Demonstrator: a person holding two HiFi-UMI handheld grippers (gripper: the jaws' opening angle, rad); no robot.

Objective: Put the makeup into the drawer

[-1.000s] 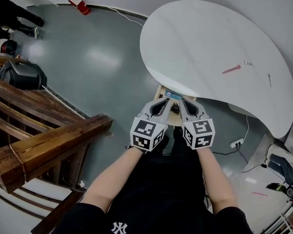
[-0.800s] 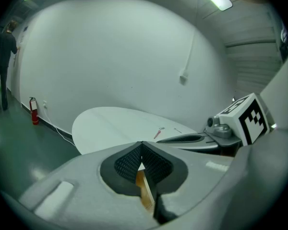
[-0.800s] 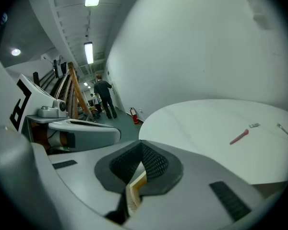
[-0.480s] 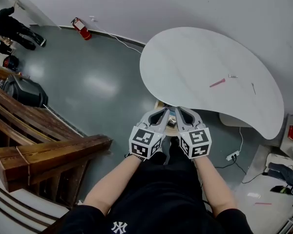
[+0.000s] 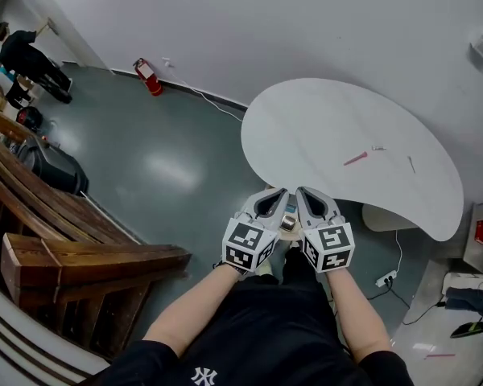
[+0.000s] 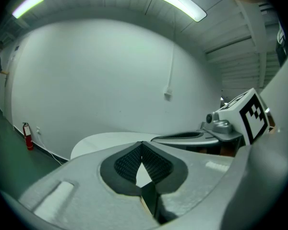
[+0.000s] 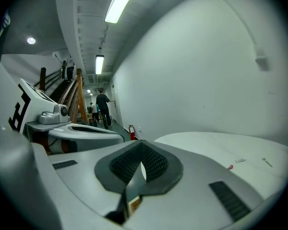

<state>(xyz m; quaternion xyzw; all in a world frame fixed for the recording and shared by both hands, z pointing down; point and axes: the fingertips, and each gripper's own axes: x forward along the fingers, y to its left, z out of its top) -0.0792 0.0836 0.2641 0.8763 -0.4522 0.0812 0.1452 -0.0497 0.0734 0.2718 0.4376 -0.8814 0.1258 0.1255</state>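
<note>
My left gripper (image 5: 275,196) and right gripper (image 5: 306,195) are held side by side in front of my body, at the near edge of the white rounded table (image 5: 330,119). Both are shut with nothing between the pads. In the left gripper view the left gripper (image 6: 142,143) has its tips touching, and the right gripper (image 7: 140,143) looks the same in its own view. A pink makeup stick (image 5: 356,158) and two small thin items (image 5: 378,148) lie far out on the table. The pink stick (image 7: 230,166) also shows in the right gripper view. A sliver of a wooden unit (image 5: 288,222) peeks between the grippers.
A wooden stair railing (image 5: 88,260) runs along the left. A black bag (image 5: 52,167), a red fire extinguisher (image 5: 147,76) and a person (image 5: 24,55) are on the grey floor further left. A power strip (image 5: 384,280) and cables lie at the right.
Both grippers have risen together, still shut and side by side. The wooden unit under the table edge, plain before, is now almost hidden behind them.
</note>
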